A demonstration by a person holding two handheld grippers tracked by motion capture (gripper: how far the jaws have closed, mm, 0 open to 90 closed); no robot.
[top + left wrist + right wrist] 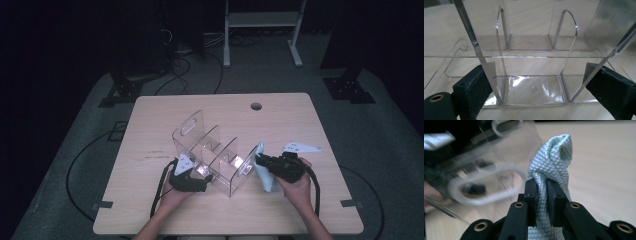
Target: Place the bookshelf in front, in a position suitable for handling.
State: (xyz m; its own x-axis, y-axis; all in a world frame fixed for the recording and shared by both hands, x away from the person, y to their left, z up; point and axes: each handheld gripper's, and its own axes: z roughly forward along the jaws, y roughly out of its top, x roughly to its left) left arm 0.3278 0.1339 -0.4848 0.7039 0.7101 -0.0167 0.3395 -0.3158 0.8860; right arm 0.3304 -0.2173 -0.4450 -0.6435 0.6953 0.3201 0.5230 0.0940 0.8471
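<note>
A light wooden table (150, 210) with rounded corners and 1 round hole (256, 106) near its far edge carries a clear plastic organizer (210, 150) with several compartments. A pale blue cloth (265, 175) seems to touch the tabletop beside it.

left claw (200, 181) spread wide at table level; right claw (262, 162) pinched nearly closed.

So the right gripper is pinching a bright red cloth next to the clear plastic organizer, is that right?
Not quite. The cloth pinched in the right gripper is pale blue-green, not red, as the right gripper view shows. It is indeed held next to the clear plastic organizer.
</note>
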